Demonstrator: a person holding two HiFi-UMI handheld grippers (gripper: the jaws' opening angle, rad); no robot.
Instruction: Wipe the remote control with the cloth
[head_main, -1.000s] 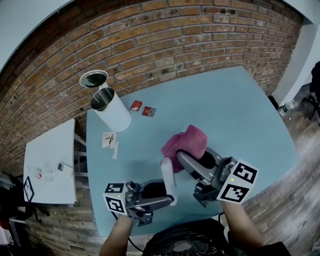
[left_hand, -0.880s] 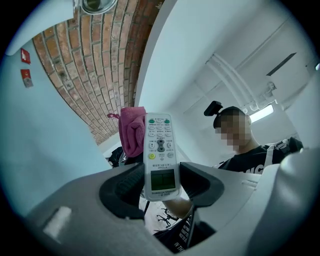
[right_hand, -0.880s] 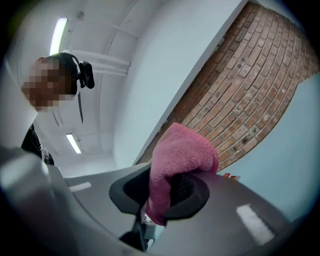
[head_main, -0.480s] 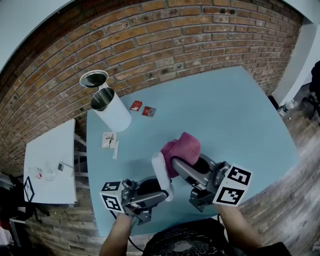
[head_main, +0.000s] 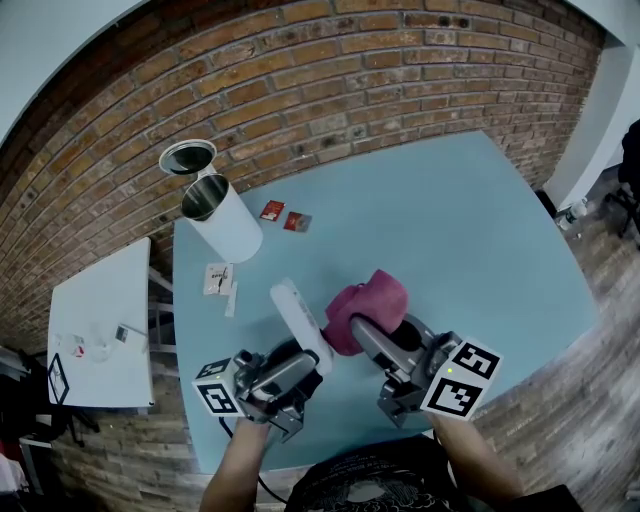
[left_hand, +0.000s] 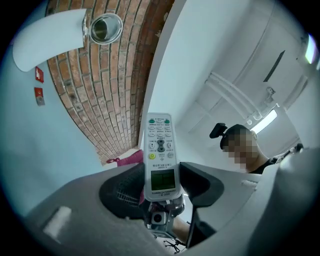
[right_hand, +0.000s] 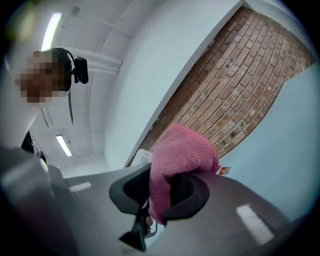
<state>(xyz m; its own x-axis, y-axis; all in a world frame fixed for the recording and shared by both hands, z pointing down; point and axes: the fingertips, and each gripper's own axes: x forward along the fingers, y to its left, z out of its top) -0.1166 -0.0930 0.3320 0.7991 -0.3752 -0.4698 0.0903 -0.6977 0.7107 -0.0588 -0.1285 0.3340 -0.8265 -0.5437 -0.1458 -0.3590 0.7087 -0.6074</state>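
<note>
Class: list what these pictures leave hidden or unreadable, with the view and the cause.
1. Remote control button print: left gripper view, too small.
2. Cloth gripped fold: right gripper view, partly behind the jaws.
3. Red packets print: head view, too small.

Head view: looked steeply down on the table from well above.
Left gripper view: tilted upward, very close to the remote control.
Right gripper view: tilted upward, very close to the cloth.
Shared: brick wall and cloth appeared in all three.
</note>
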